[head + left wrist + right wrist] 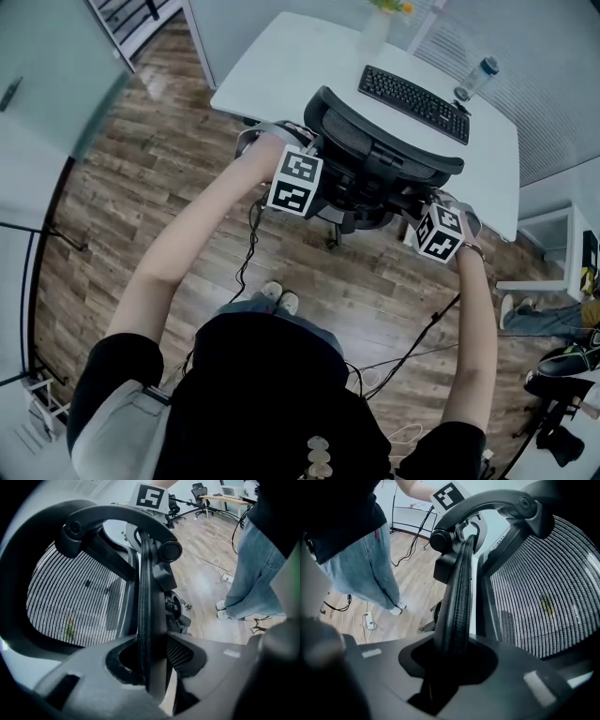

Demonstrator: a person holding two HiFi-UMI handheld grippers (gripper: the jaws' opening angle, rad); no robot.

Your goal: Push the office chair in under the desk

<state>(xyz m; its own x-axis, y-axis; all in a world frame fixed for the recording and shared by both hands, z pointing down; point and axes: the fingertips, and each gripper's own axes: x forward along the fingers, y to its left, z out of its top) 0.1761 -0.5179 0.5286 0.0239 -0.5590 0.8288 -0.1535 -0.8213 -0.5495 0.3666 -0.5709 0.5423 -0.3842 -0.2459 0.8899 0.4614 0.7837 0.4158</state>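
Left tool (152, 667): clenched on the left edge of the chair (375, 155). I see the rim of the mesh back standing upright between its jaws.
Right tool (450, 667): clenched on the opposite edge of the same back, with the rim running up between its jaws.
Chair: held between my two tools, back toward me, facing the worktop (281, 66).
Chair against worktop: from the head view the top of the back overlaps the near edge. I cannot tell how far the seat reaches beneath.
Keyboard (412, 101): lies on the worktop just beyond the chair.
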